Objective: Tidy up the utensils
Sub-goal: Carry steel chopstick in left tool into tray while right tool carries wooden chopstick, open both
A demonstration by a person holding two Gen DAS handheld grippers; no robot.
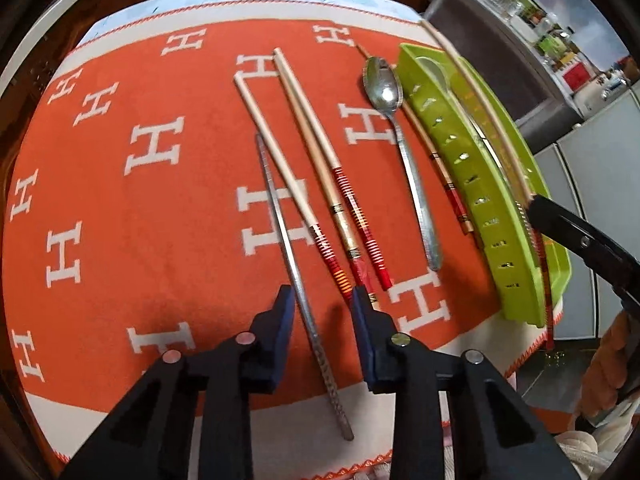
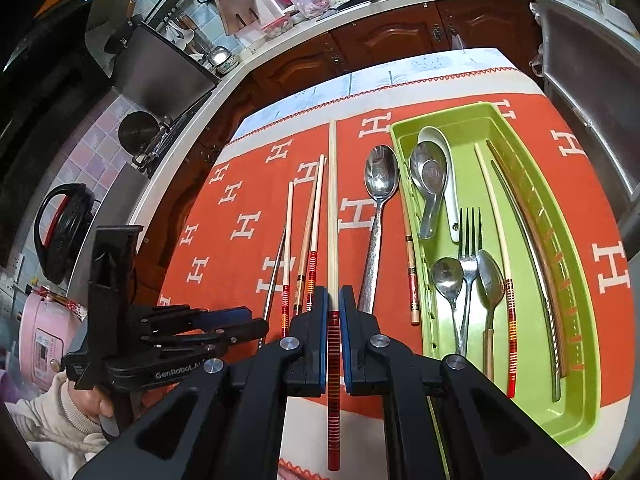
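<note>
My right gripper is shut on a long wooden chopstick with a red banded handle, held above the orange cloth, left of the green tray. The tray holds spoons, a fork and chopsticks. My left gripper is open low over the cloth, its fingers on either side of a metal chopstick. Three wooden chopsticks and a metal spoon lie ahead of it. Another chopstick lies against the tray wall.
An orange cloth with white H letters covers the table. The left gripper also shows in the right wrist view. A kitchen counter with cabinets stands behind the table. A pink cooker stands at the left.
</note>
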